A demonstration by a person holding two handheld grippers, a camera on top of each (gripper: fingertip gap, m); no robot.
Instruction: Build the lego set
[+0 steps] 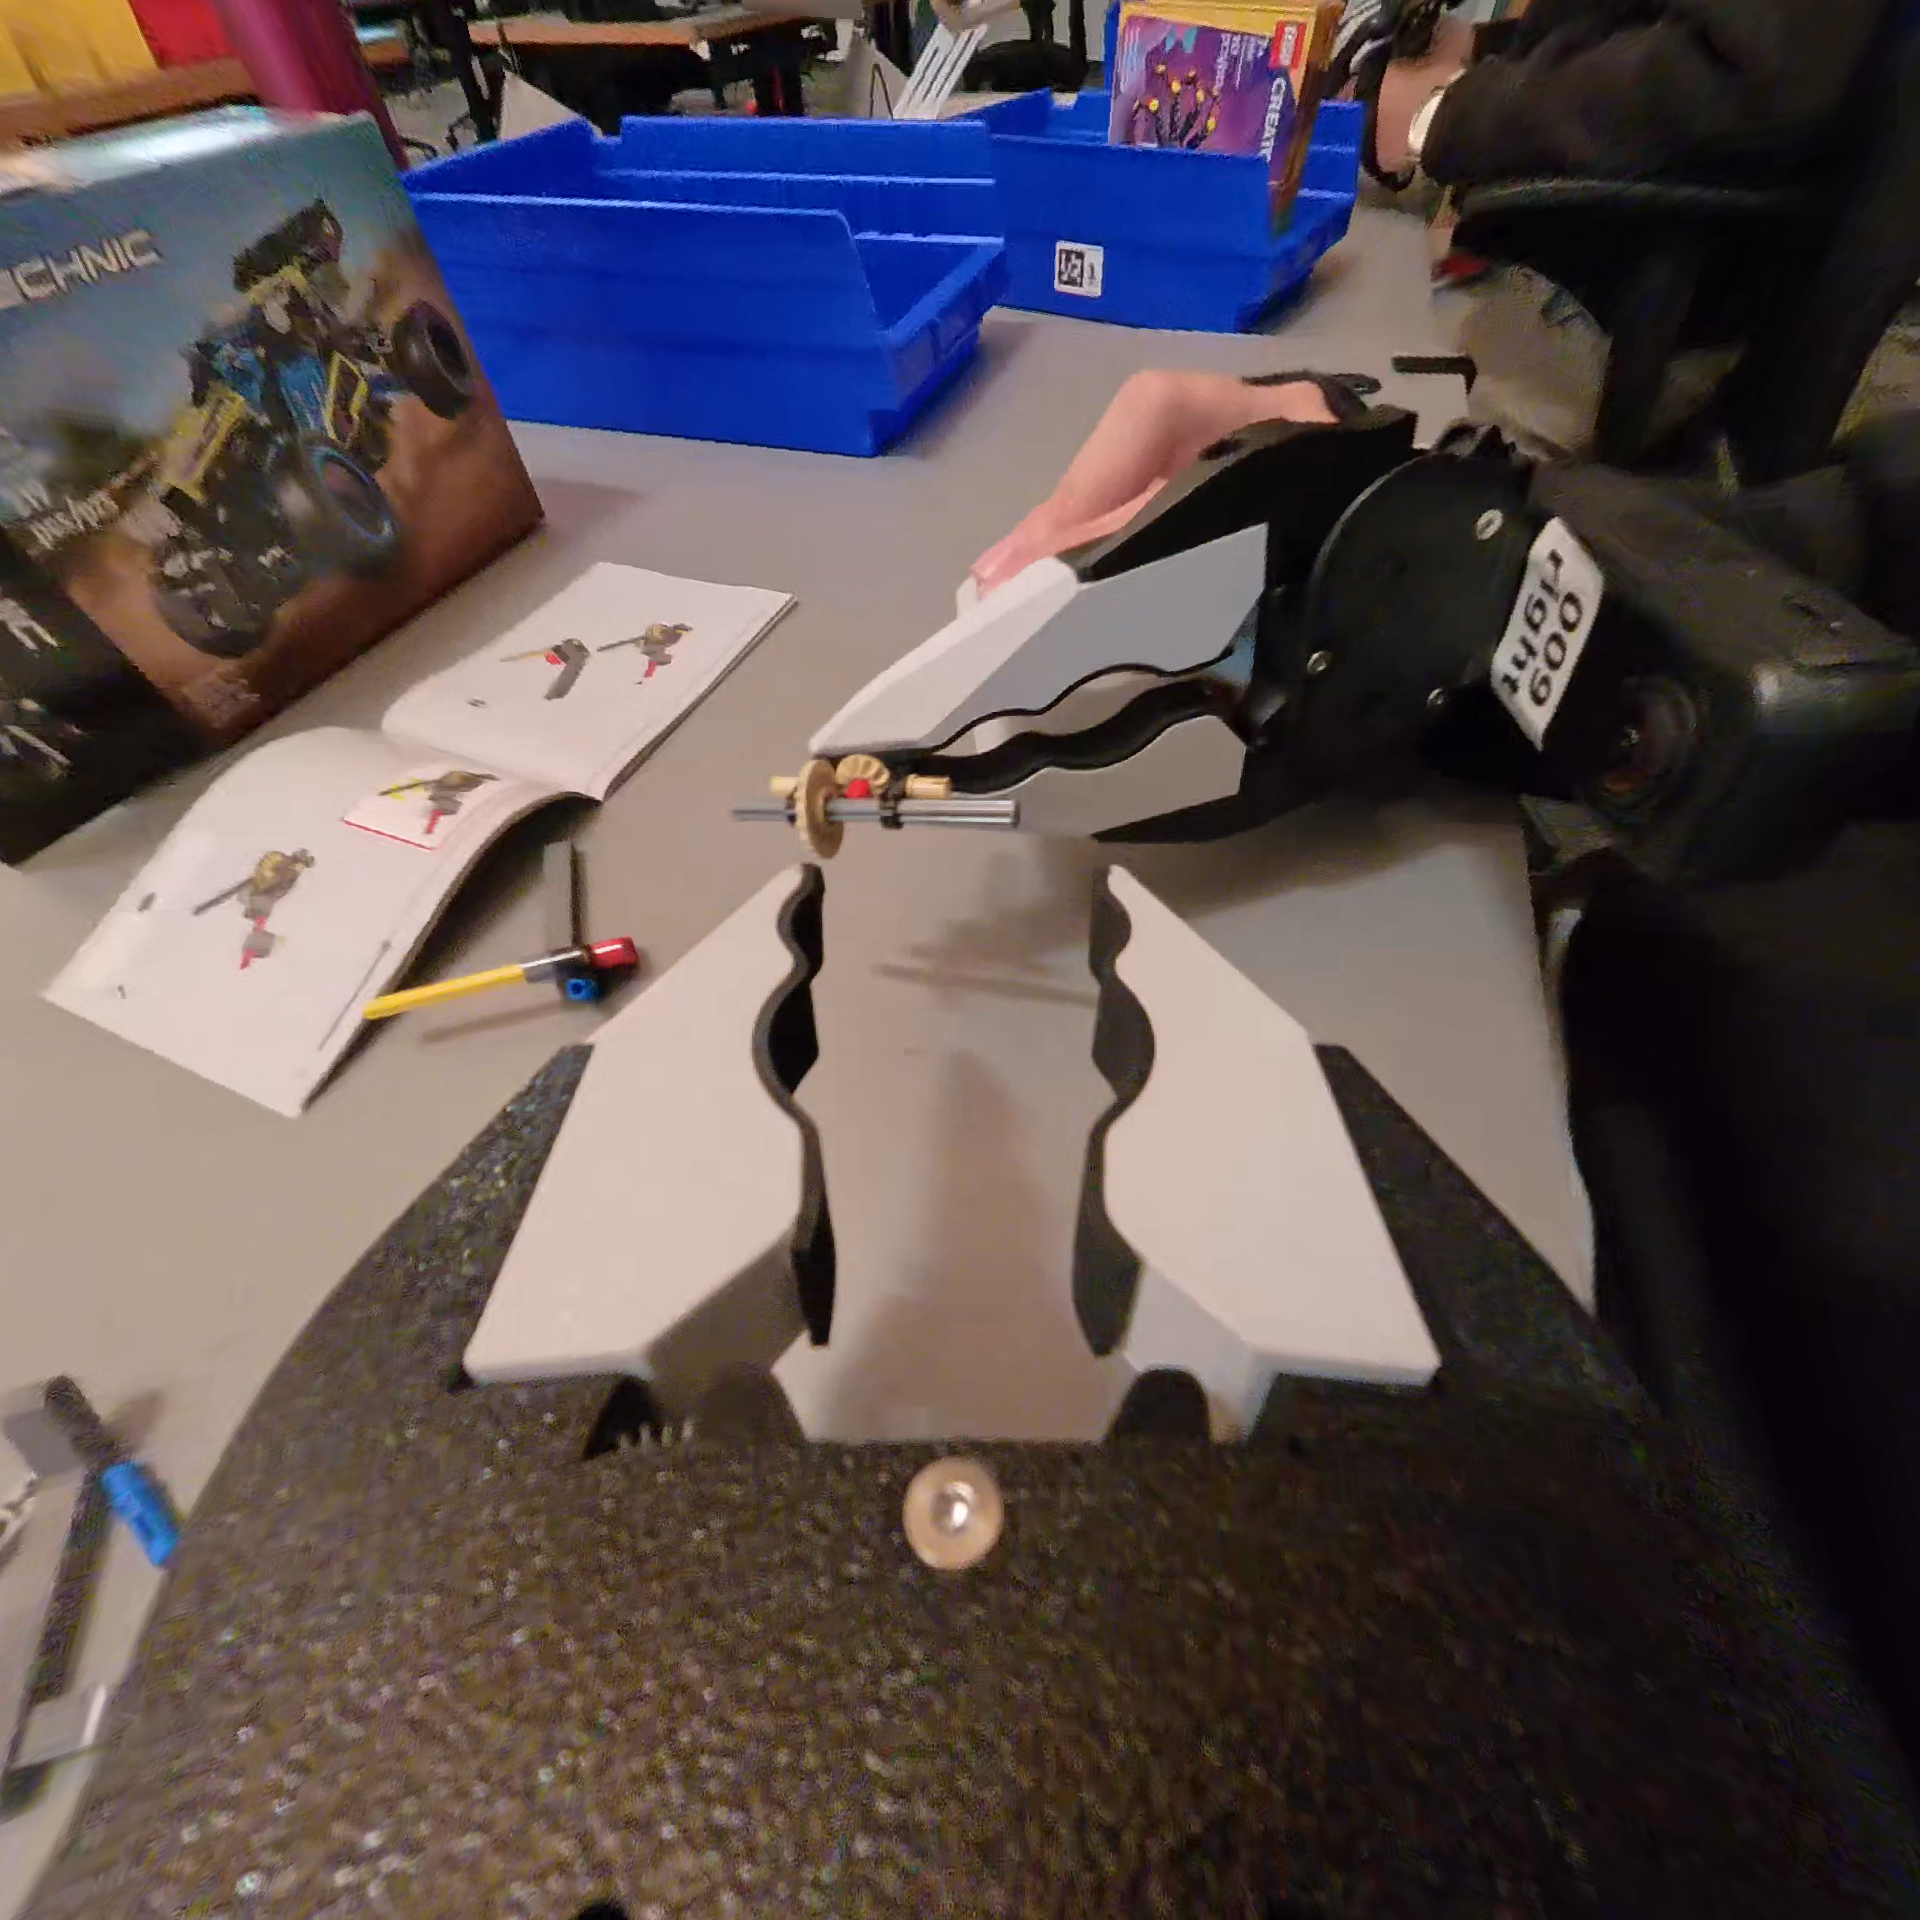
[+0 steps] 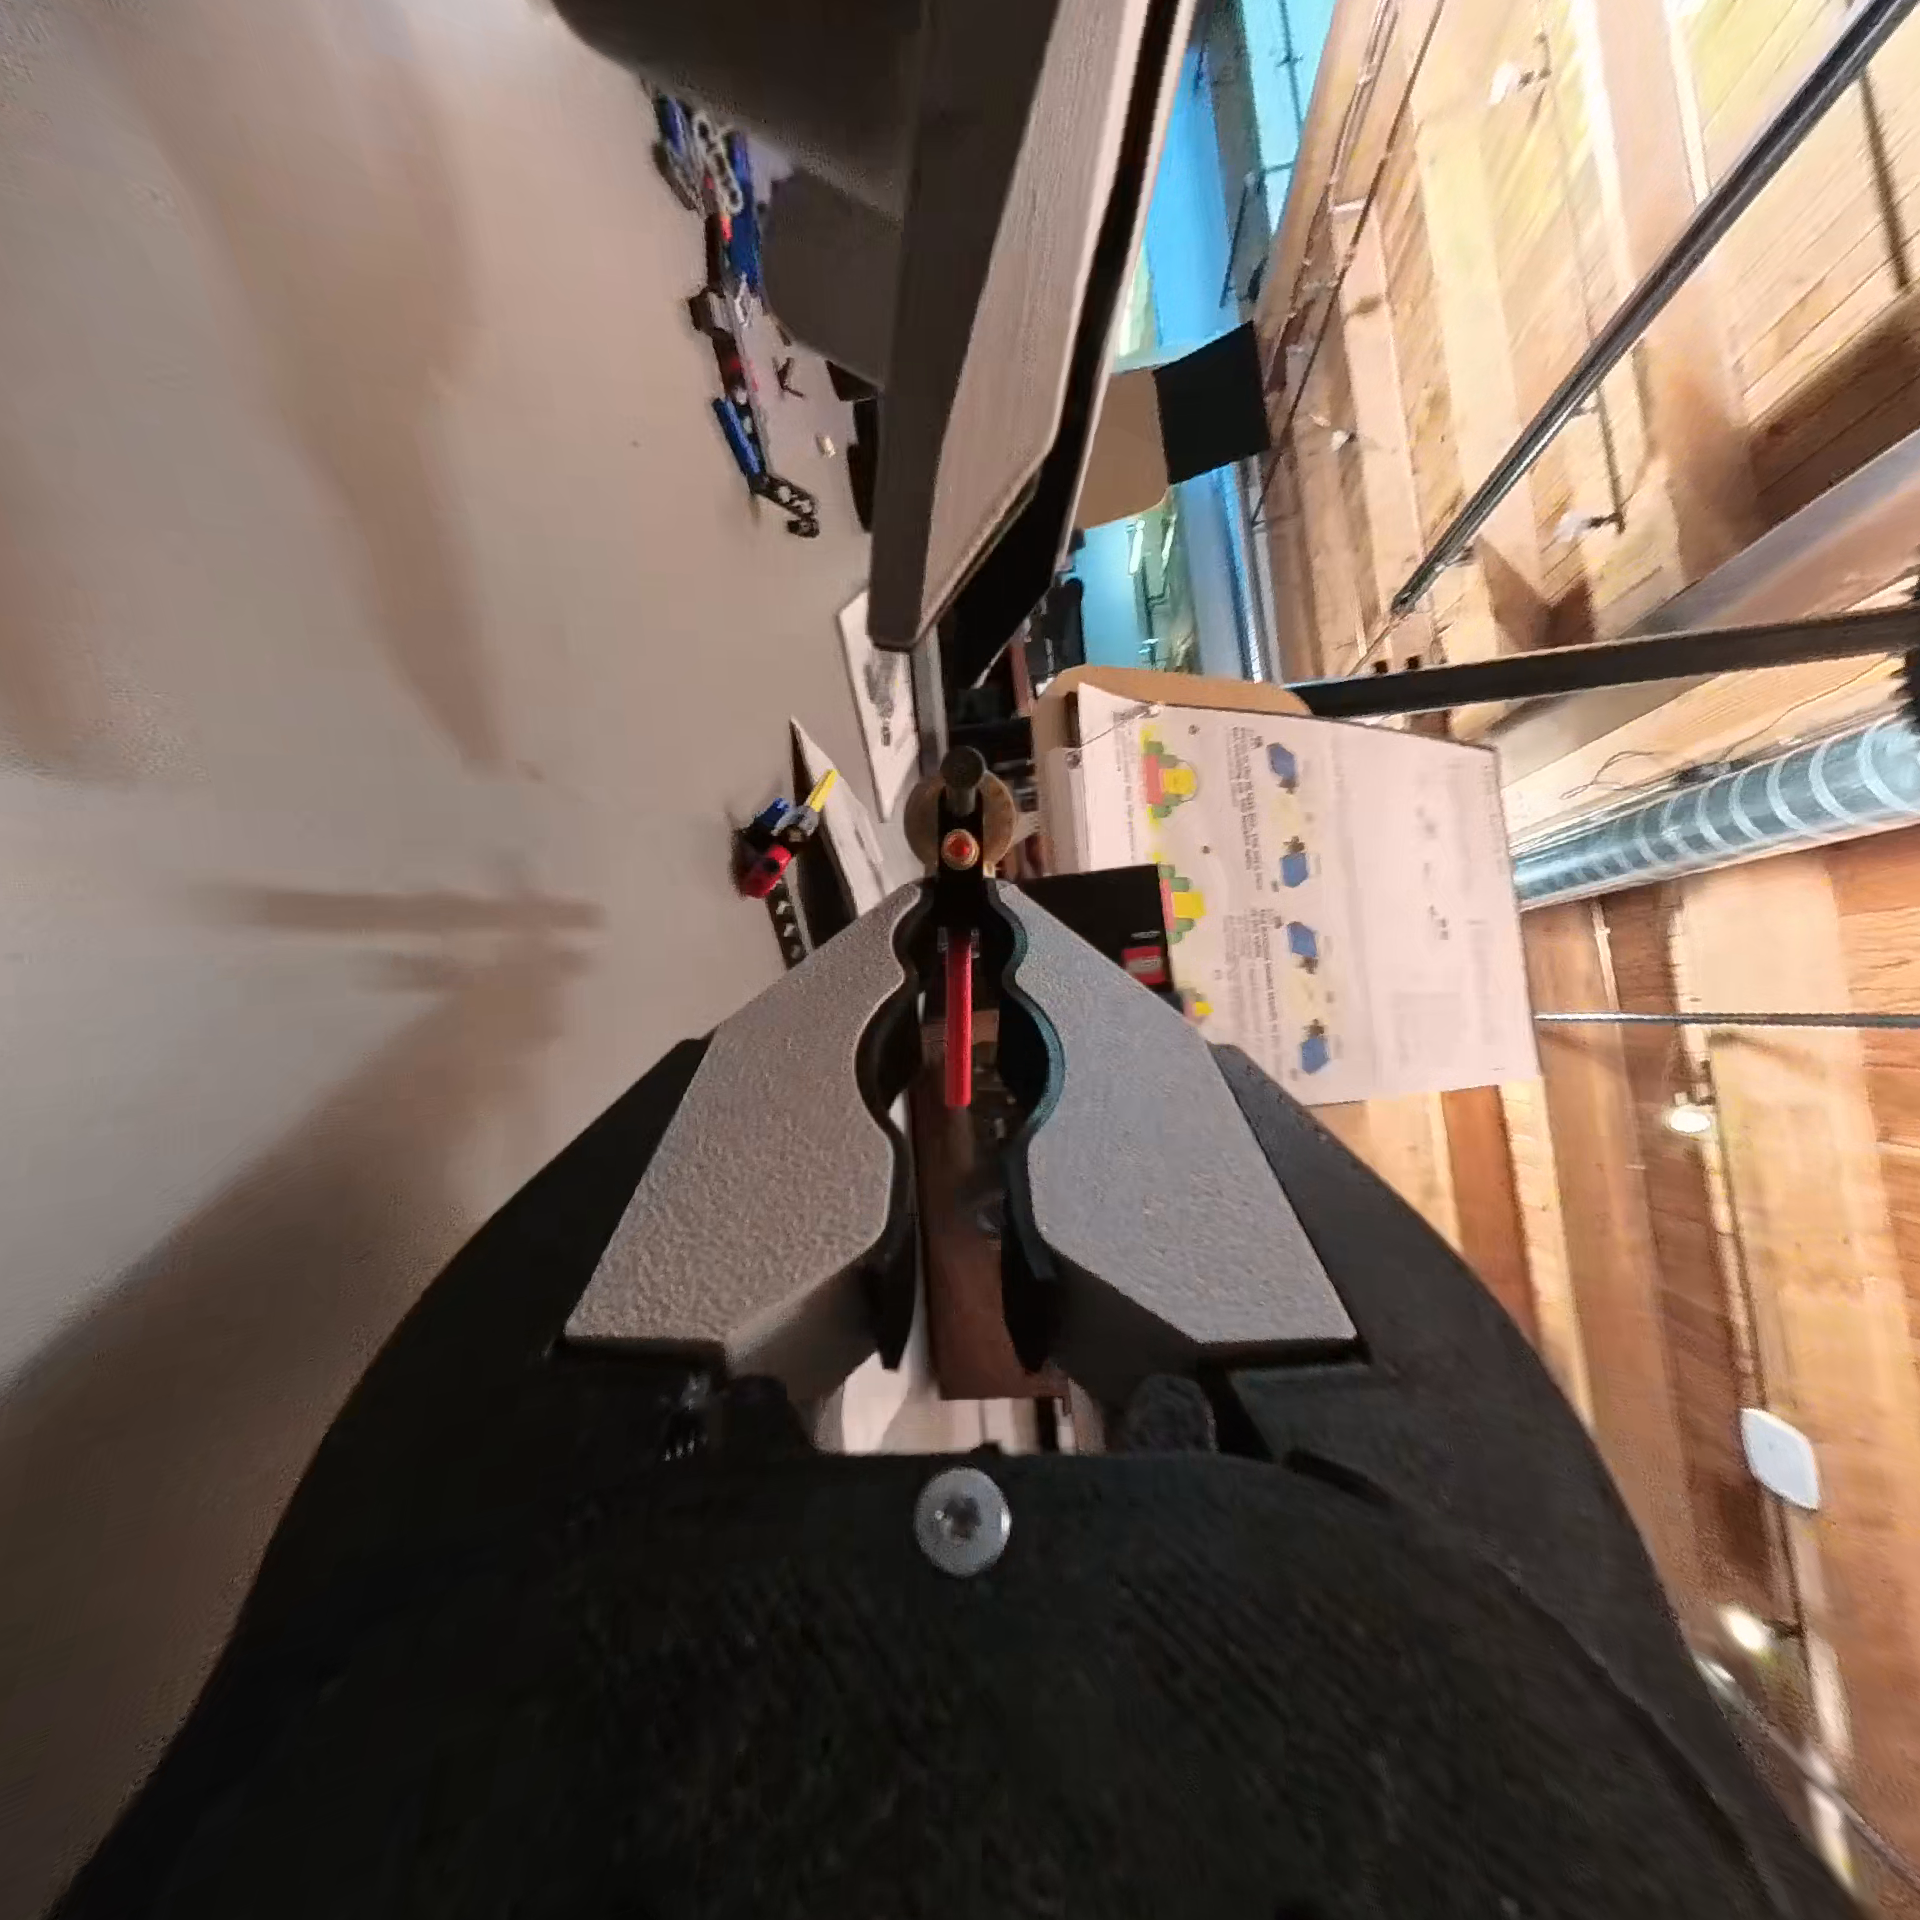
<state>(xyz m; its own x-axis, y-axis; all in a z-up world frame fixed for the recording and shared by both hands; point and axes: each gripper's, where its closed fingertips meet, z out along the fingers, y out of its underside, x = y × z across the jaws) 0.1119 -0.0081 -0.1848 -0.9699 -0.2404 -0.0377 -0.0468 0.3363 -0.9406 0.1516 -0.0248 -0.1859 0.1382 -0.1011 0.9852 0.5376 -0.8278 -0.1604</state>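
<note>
The right gripper (image 1: 883, 764) is clamped on a small gear assembly (image 1: 878, 805): a grey axle carrying tan gears, held in the air above the middle of the table (image 1: 260, 1195). In the right wrist view the assembly (image 2: 961, 831) sticks out past the closed tips, a red piece behind it, perhaps an axle. The left gripper (image 1: 961, 894) hangs just below the assembly, fingers spread and empty. An open manual (image 1: 416, 821) lies toward the table's left side, a yellow axle piece (image 1: 499, 977) beside it. Blue bins (image 1: 727, 301) line the far edge, and a set box (image 1: 239, 416) stands at the far left.
</note>
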